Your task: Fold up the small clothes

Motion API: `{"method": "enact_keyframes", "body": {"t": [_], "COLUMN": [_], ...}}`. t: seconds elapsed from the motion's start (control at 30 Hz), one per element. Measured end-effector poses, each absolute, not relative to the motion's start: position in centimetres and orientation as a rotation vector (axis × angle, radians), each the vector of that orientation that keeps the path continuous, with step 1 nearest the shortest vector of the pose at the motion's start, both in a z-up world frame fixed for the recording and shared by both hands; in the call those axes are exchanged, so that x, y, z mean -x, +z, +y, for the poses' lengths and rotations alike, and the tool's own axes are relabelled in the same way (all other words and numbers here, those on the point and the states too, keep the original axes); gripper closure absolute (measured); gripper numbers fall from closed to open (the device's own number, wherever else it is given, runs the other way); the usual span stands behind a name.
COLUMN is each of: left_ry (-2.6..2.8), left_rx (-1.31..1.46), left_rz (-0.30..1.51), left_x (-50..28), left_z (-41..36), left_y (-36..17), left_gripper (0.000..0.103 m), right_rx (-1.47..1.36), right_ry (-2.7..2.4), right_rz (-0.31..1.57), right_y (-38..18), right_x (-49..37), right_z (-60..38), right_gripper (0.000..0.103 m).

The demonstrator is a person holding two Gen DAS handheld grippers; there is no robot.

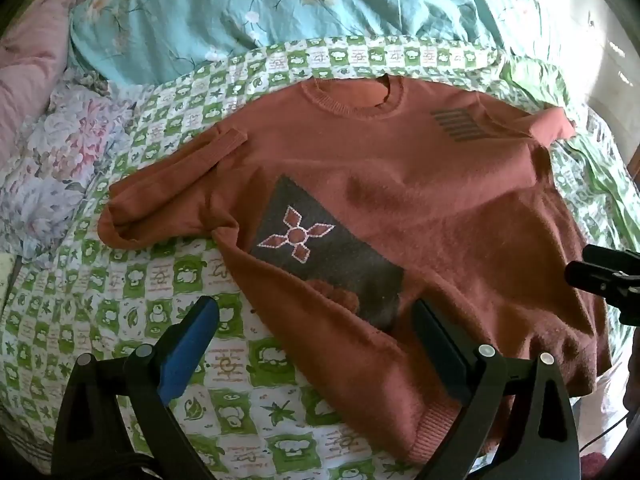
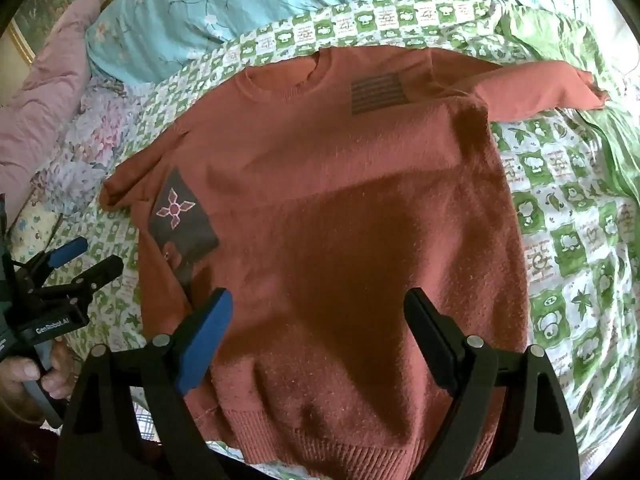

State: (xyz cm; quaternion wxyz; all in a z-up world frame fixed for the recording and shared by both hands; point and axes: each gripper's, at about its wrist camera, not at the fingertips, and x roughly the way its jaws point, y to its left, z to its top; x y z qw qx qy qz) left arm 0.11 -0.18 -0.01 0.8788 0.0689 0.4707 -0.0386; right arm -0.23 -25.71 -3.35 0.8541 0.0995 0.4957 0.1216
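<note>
A rust-red knit sweater (image 1: 400, 200) lies flat, front up, on a green-and-white checked quilt (image 1: 120, 300), neck toward the far side. It has a dark patch with a cross motif (image 1: 298, 236) and a striped chest patch (image 2: 378, 92). Its left sleeve (image 1: 168, 196) is folded in; its right sleeve (image 2: 540, 88) stretches out. My left gripper (image 1: 316, 324) is open above the sweater's lower left side; it also shows in the right wrist view (image 2: 90, 258). My right gripper (image 2: 320, 312) is open above the sweater's (image 2: 340, 220) lower body, near the hem.
A turquoise floral duvet (image 1: 260, 4) lies bunched along the far side. A pink quilted cover (image 1: 28, 60) and a floral pillow (image 1: 60, 152) lie at the left. A green sheet (image 2: 580, 60) lies crumpled at the right.
</note>
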Motion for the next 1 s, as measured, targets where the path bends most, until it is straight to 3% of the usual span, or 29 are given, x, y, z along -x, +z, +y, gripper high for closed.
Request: {"method": "enact_keyframes", "body": {"t": [1.0], "left_ry": [-0.086], "left_rx": [-0.162], "left_rz": [0.977], "left_x": [-0.11], "left_z": [-0.78], "left_y": [0.09], "left_gripper": [0.005], "right_rx": [-0.214], "right_ry": [0.259], "right_rz": [1.022], "right_y": [-2.87], "right_x": [-0.24], "right_z": [-25.59], "right_gripper": [0.015]}}
